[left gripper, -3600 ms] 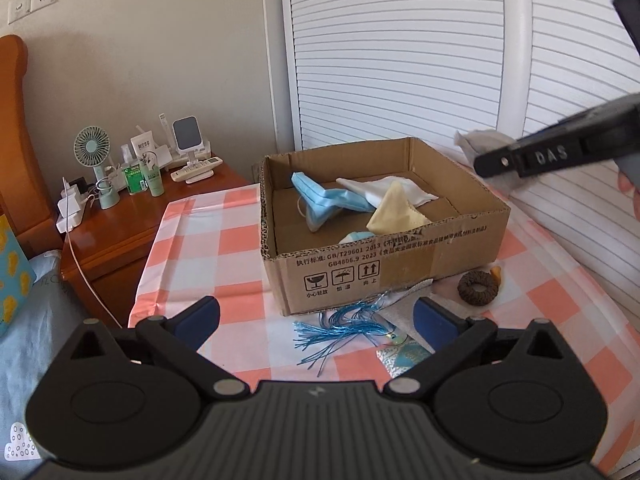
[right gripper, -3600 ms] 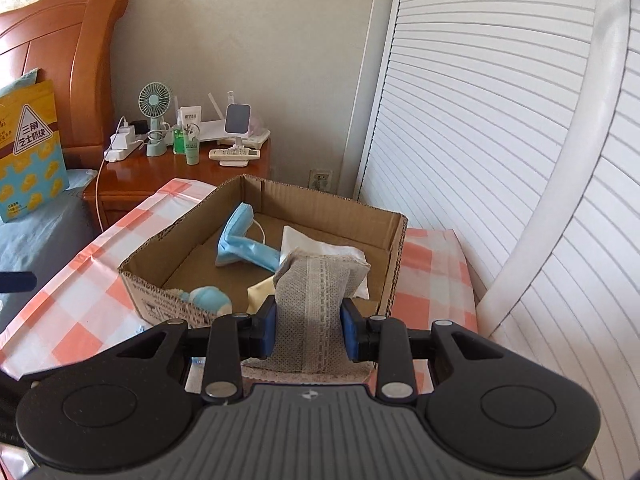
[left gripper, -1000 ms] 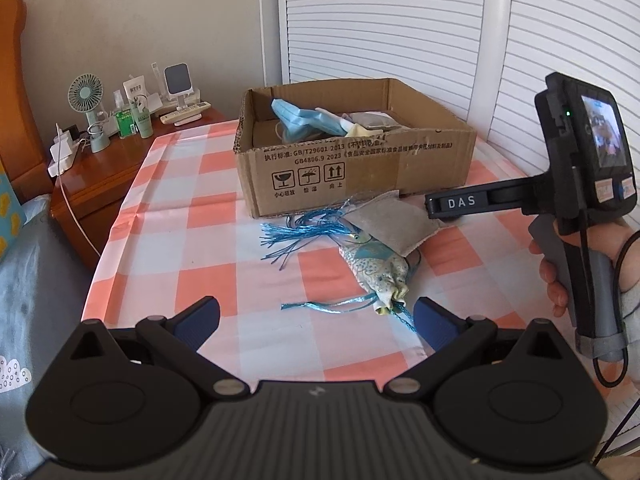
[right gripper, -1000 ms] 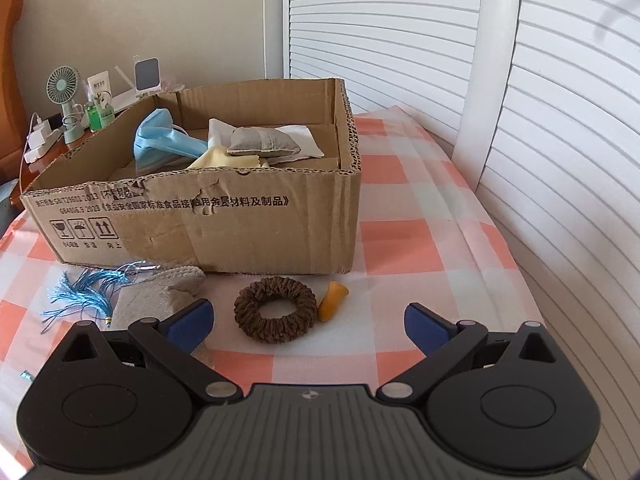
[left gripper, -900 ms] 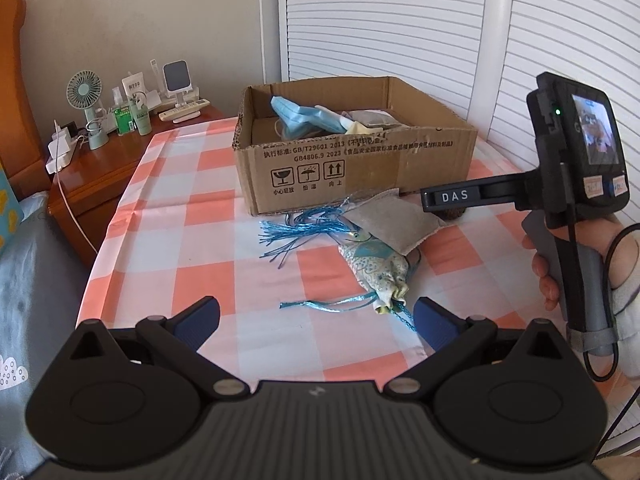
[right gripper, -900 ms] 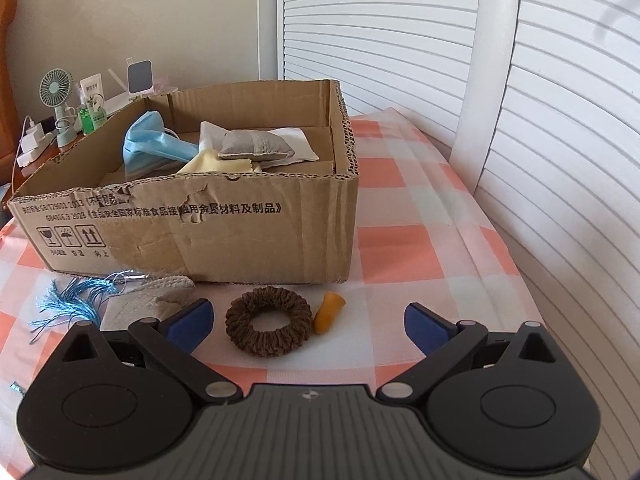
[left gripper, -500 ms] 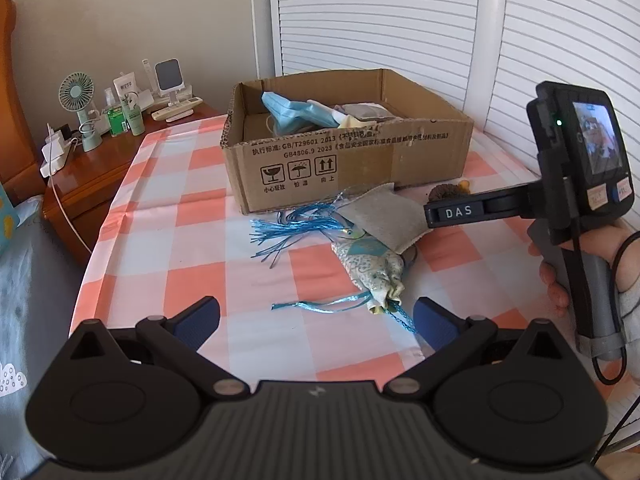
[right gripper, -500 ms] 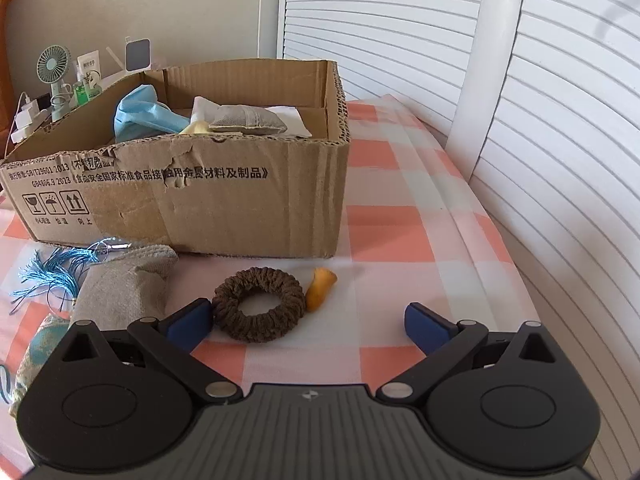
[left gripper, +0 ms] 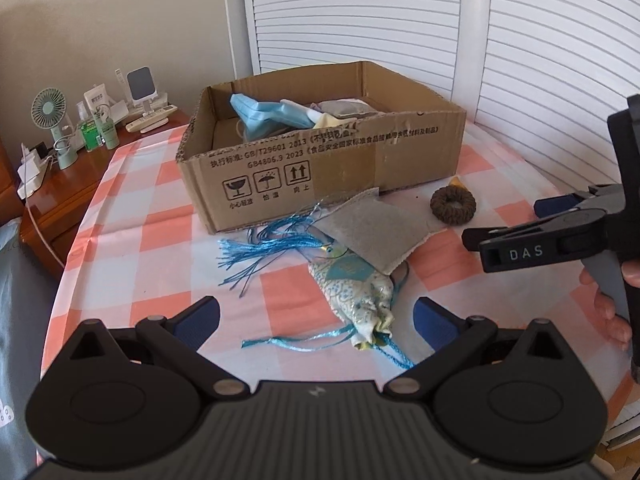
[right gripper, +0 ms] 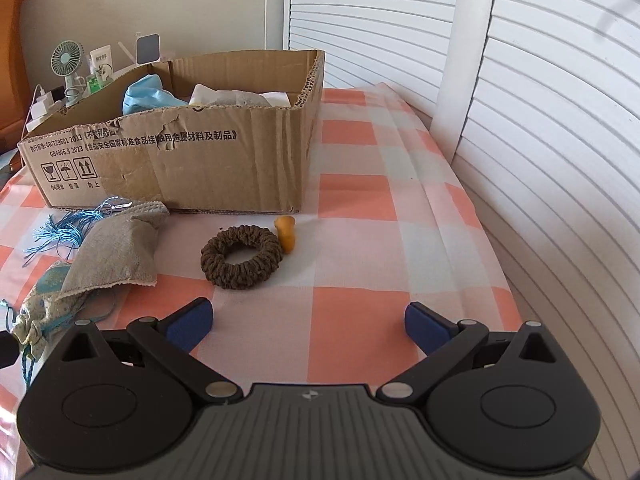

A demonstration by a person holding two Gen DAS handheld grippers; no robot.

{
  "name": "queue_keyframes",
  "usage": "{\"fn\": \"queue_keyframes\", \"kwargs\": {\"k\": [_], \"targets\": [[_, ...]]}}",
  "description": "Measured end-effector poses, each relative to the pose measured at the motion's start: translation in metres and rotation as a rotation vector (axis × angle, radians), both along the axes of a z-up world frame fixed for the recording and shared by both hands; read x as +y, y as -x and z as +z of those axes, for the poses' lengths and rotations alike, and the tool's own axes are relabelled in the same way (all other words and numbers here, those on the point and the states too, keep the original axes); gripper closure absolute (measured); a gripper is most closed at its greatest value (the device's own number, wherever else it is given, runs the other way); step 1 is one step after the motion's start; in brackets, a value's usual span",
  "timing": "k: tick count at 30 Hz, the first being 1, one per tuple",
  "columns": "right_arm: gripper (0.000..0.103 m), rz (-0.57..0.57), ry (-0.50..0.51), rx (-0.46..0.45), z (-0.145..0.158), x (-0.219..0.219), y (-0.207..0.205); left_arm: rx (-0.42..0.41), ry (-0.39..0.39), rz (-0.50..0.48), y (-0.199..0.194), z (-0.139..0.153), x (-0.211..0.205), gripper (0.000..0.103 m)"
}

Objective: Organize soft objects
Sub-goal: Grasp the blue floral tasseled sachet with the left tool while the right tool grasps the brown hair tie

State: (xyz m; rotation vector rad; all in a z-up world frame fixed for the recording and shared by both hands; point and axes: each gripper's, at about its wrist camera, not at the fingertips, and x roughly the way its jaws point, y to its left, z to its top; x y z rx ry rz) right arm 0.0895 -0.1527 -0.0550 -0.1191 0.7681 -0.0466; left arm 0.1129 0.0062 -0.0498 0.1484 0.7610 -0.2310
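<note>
The right gripper (right gripper: 307, 322), jaws wide apart and empty, hangs low before the hair tie (right gripper: 241, 257) lying on the table in front of the box (right gripper: 224, 168). Next it likely closes in on the tie (the left gripper (left gripper: 316, 316) idles, also spread).

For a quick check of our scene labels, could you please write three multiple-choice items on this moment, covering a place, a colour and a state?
1. Where does the brown scrunchie lie?
A. inside the cardboard box
B. on the checked cloth before the box
C. on the nightstand

2. What colour are the tassel threads?
A. blue
B. red
C. yellow

3. How is the right gripper?
A. shut on a pouch
B. shut, empty
C. open, empty

Key: 1 B, it rests on the cloth beside the orange piece; 2 A, they show bright blue; 3 C, the pads stand wide apart with nothing between.
</note>
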Motion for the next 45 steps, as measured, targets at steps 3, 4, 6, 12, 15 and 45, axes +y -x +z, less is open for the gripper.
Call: {"fn": "queue_keyframes", "kwargs": {"k": [3, 4, 6, 12, 15, 45], "targets": [[0.0, 0.012, -0.001, -0.003, 0.0, -0.001, 0.002, 0.006, -0.001, -0.018, -0.012, -0.005, -0.008, 0.001], [0.0, 0.015, -0.001, -0.004, 0.0, -0.001, 0.002, 0.001, -0.004, -0.022, -0.016, -0.007, -0.01, 0.001], [0.0, 0.021, -0.002, -0.007, -0.001, -0.002, 0.004, 0.001, -0.014, -0.019, -0.023, -0.012, -0.015, 0.001], [0.0, 0.041, -0.002, -0.009, 0.0, -0.003, 0.007, 0.049, -0.031, 0.011, -0.03, -0.027, -0.01, 0.0], [0.0, 0.051, -0.003, -0.011, -0.001, -0.004, 0.009, 0.075, 0.032, 0.028, -0.028, -0.03, 0.006, 0.0], [0.0, 0.121, 0.009, -0.009, 0.0, 0.002, 0.01, 0.029, 0.019, 0.162, -0.013, -0.021, 0.018, 0.065]]}}
